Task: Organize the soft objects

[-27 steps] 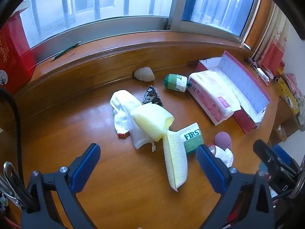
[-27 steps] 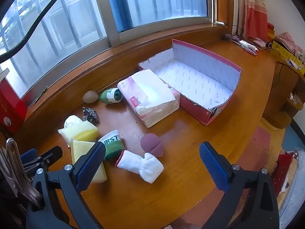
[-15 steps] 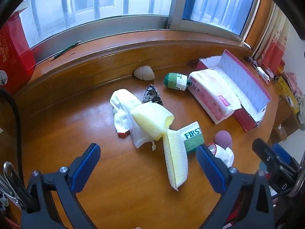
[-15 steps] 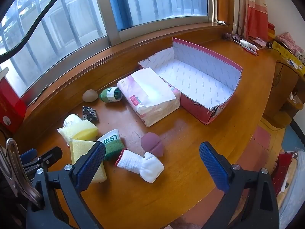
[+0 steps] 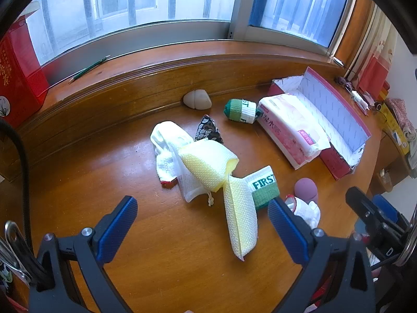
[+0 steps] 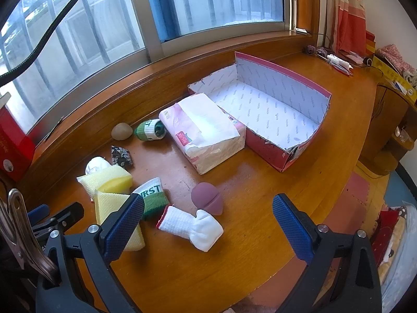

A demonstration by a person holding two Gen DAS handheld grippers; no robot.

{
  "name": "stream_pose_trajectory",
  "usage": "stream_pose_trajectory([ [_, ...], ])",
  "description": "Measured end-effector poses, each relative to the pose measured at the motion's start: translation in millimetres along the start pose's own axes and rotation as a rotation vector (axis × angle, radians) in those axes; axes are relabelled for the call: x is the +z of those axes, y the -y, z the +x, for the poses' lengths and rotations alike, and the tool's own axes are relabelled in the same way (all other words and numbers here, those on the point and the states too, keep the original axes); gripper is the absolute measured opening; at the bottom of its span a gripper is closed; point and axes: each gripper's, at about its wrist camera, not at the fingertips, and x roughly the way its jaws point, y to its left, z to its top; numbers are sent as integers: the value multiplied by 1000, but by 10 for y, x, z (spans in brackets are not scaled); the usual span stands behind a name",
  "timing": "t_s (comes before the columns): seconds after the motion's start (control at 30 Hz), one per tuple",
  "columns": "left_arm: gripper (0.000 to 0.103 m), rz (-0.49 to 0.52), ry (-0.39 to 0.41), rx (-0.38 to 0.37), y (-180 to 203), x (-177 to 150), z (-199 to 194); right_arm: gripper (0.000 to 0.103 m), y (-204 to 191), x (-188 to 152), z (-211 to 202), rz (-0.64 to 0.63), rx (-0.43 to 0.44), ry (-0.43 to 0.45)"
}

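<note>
Soft objects scattered over the wooden tabletop, none yet put away: judged the very start, with a first pick still to choose. Red cardboard box open at the far right, white-lined, nothing inside, apparently the destination. Pink tissue pack touching the box's near-left wall, outside it. Two yellow mesh sponges, one leaning over the other, lying partly on a white mesh pouch with a drawstring. White sock with a red cuff nearest the right gripper, just beside a mauve makeup sponge. Green-and-white rolled band lettered "FIRST" wedged against the lower sponge; a second green-and-white roll farther back beside the tissue pack. Beige makeup sponge against the raised sill, and a small dark patterned pouch between it and the sponge pile. Left gripper hovering above the sponges, jaws spread wide, nothing between the pads. Right gripper likewise gaping and empty, tilted down over the sock. Next move probably a descent onto one piece, the white sock for the right side or the lower sponge for the left, pads straddling it before closing, then a carry across to the box. Compressible things, so a firm squeeze needed to keep hold.
</note>
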Motion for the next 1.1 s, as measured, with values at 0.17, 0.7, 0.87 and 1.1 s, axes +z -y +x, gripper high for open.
stream_pose_trajectory([
  [0.17, 102, 0, -1, -1, -1, -10, 9, 101, -1, 1, 0, 0, -1, -2],
  [0.7, 102, 1, -3, -1, -16, -30, 23, 101, 5, 12, 1, 0, -4, -3],
  [0.87, 102, 1, -5, 0, -28, -40, 61, 101, 7, 9, 8, 1, -4, -4],
  [1.1, 102, 2, -6, 0, -28, -47, 59, 101, 6, 9, 10, 1, -4, -5],
])
